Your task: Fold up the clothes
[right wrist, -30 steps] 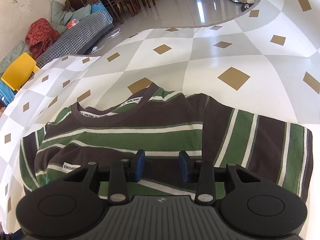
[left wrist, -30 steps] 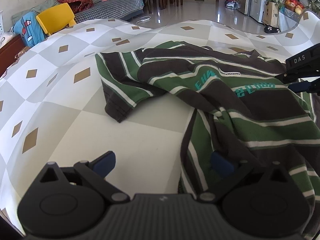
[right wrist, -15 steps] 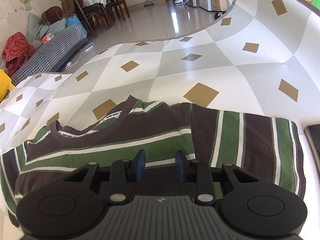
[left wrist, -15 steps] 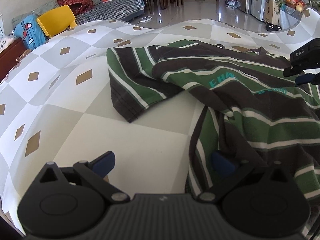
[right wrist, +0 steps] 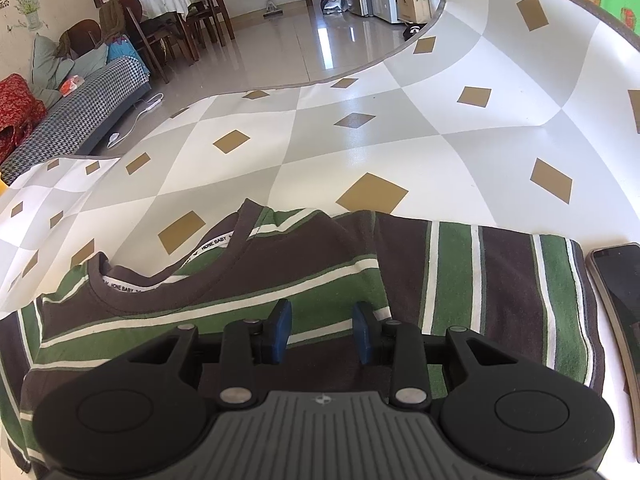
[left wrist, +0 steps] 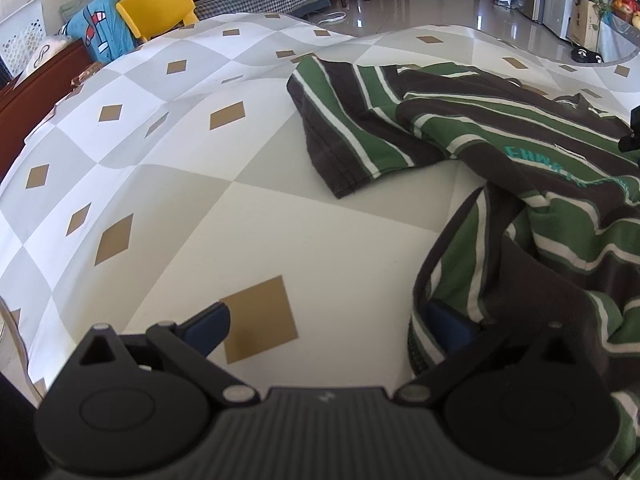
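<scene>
Tablecloth point(left wrist: 248, 240) bare; striped shirt point(left wrist: 520, 208) hides left tool's point(left wrist: 332, 328) right finger

Bright daylight, floor point(right wrist: 320, 40) glare, sharp focus, fisheye-bent edges.

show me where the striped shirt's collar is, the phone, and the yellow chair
collar point(right wrist: 168, 286), right wrist view, on its dark front band.
phone point(right wrist: 622, 300), right wrist view, on its dark screen.
yellow chair point(left wrist: 156, 6), left wrist view, on its backrest.

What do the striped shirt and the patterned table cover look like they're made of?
Striped shirt: soft knit, probably cotton jersey; matte, it drapes and bunches, with a ribbed collar and stitched hems. Table cover: smooth printed sheet, likely vinyl or oilcloth; slight sheen, no visible weave, though that can't be confirmed by look alone.
</scene>
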A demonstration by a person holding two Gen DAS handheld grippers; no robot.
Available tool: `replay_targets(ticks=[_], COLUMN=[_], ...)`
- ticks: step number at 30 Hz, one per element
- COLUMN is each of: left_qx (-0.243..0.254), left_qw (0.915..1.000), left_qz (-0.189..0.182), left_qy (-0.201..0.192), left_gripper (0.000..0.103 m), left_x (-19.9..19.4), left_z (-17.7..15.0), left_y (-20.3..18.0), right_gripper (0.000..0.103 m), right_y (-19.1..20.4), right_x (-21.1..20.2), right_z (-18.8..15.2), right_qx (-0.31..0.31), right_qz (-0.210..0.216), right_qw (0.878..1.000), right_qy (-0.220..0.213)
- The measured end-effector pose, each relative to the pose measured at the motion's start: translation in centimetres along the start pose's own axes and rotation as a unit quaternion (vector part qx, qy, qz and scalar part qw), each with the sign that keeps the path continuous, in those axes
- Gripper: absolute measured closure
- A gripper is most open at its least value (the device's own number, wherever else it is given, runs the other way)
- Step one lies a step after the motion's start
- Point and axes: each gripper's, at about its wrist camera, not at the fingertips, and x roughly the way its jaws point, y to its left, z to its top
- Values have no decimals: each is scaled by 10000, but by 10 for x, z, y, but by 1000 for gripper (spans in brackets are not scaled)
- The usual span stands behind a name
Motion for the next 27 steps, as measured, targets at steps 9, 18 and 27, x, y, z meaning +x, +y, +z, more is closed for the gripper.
replay_targets(ticks=[9, 18, 27], left_qx=[-548, -392, -286], left_qw=[9975, 9982, 9988], left_qz=[-294, -448, -285], left_qy=[334, -3, -278], left_gripper=[0, 0, 0], left_x=[-10, -19, -11], left_z=[-14, -15, -6], left_y=[17, 12, 4], right_gripper=[68, 68, 68], right_y=[24, 75, 103], right_x=[-34, -70, -84], right_z=[-9, -49, -73], right_qx=[-328, -1117, -1718], right_qz=[713, 1690, 2230], right_qw=[9969, 9787, 9584], right_qy=[-9, 335, 481])
